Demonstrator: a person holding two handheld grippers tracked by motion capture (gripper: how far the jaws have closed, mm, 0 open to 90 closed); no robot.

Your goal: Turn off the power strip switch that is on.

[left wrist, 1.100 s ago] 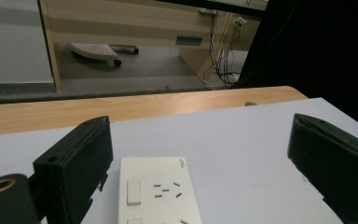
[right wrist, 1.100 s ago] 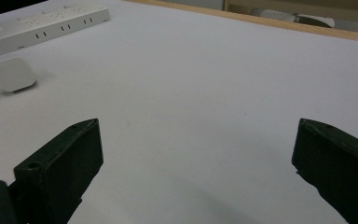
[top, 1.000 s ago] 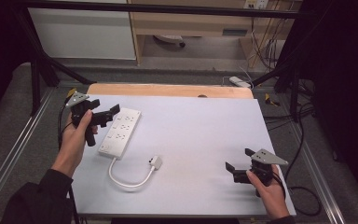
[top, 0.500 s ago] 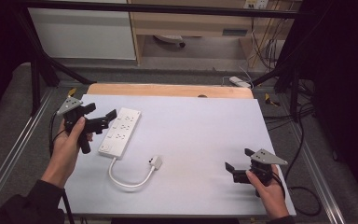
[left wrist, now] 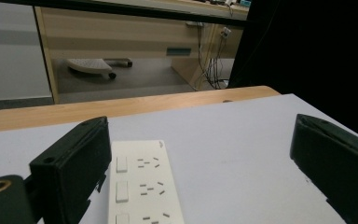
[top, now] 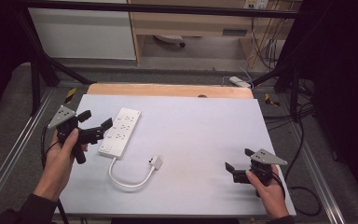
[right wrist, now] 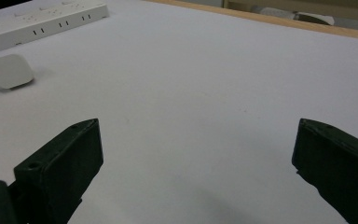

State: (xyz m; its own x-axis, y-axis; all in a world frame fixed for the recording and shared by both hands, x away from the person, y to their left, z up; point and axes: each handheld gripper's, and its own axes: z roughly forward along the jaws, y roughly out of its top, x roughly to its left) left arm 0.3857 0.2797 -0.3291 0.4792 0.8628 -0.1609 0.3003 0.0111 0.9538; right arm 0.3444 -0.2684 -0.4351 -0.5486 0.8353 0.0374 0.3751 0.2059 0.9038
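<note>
Left tongs (top: 95, 125): held in the person's left hand (top: 61, 156) over the table's left edge, jaws spread wide and released, gripping nothing; one jaw tip sits just beside the power strip.
Power strip (top: 120, 131): white, lying flat on the left part of the table (top: 200, 126), its long side running away from the person; in the left gripper view its switches and sockets show between the jaws.
Cord (top: 128, 180): white, curving from the strip's near end in a loop towards the middle.
Plug (top: 156, 161): white, lying on the table at the cord's end, near the strip.
Right tongs (top: 239, 163): held in the right hand (top: 268, 191) at the table's near right corner, jaws wide apart and released, holding nothing, well apart from the plug.
</note>
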